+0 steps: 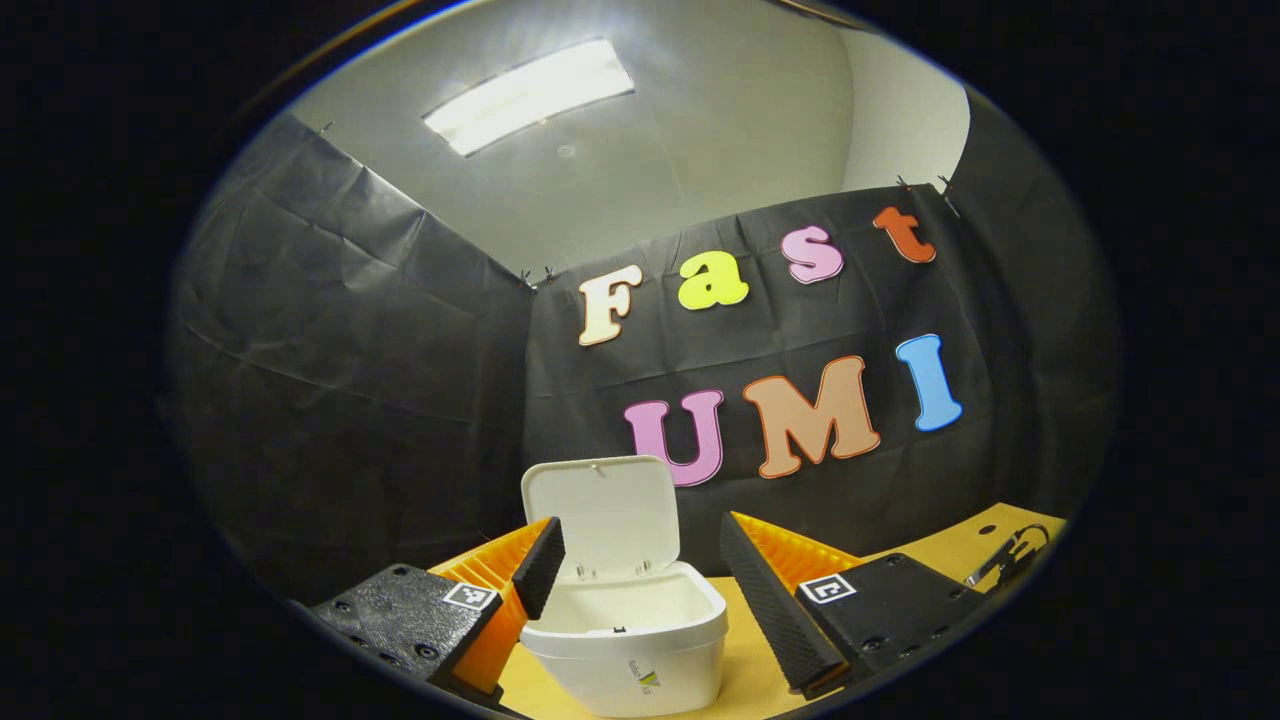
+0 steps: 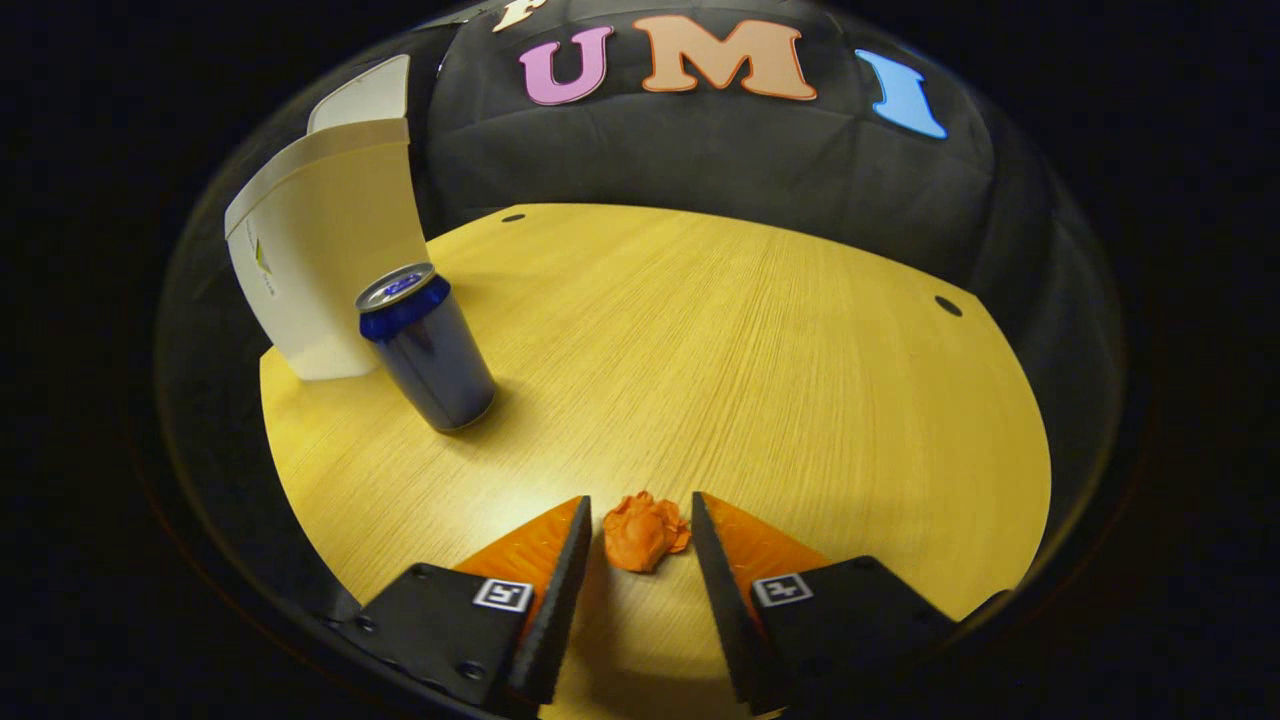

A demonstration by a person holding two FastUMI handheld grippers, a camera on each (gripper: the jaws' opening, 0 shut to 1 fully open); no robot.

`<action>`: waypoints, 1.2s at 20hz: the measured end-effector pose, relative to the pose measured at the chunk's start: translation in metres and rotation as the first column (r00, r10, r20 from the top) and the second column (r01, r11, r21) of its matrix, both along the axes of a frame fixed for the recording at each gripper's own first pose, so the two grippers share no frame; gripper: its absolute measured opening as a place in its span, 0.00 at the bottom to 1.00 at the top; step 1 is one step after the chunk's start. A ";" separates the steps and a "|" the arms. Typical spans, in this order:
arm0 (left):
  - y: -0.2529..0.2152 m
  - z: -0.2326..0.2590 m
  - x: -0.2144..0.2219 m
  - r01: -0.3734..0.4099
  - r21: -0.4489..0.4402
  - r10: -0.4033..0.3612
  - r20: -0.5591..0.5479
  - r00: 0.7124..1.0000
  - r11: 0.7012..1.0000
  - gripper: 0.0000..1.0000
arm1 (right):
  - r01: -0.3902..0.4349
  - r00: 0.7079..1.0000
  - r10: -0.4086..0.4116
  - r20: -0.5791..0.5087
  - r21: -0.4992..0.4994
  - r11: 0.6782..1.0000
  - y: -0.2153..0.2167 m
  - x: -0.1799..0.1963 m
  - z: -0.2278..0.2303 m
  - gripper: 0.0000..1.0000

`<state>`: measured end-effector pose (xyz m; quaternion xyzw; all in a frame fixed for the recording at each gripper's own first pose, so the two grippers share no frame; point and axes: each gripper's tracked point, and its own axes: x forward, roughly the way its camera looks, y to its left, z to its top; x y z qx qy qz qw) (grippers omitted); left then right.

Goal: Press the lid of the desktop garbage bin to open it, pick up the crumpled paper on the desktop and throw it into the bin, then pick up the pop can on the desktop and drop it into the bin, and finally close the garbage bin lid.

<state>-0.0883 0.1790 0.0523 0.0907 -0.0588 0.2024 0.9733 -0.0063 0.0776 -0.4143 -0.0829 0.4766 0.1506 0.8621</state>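
Crumpled paper (image 2: pixel 645 532) between spread right gripper (image 2: pixel 640 525) fingers, likely light, soft, squashable: pinch across middle; left gripper (image 1: pixel 640 560) open over bin (image 1: pixel 625 635).

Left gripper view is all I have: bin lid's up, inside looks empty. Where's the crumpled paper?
Observer: The crumpled paper lies on the table, between the right gripper's open fingers, not yet gripped.
Operator: And the can?
Observer: The pop can stands upright beside the garbage bin, on the paper's side.
Operator: Anything blocking the route to the bin?
Observer: Apart from the can, bare tabletop lies between them.
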 end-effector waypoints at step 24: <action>0.075 -0.018 -0.046 -0.087 -0.109 0.088 0.003 0.996 0.990 0.93 | -0.279 0.833 0.116 0.540 0.230 0.932 0.192 0.088 0.266 0.04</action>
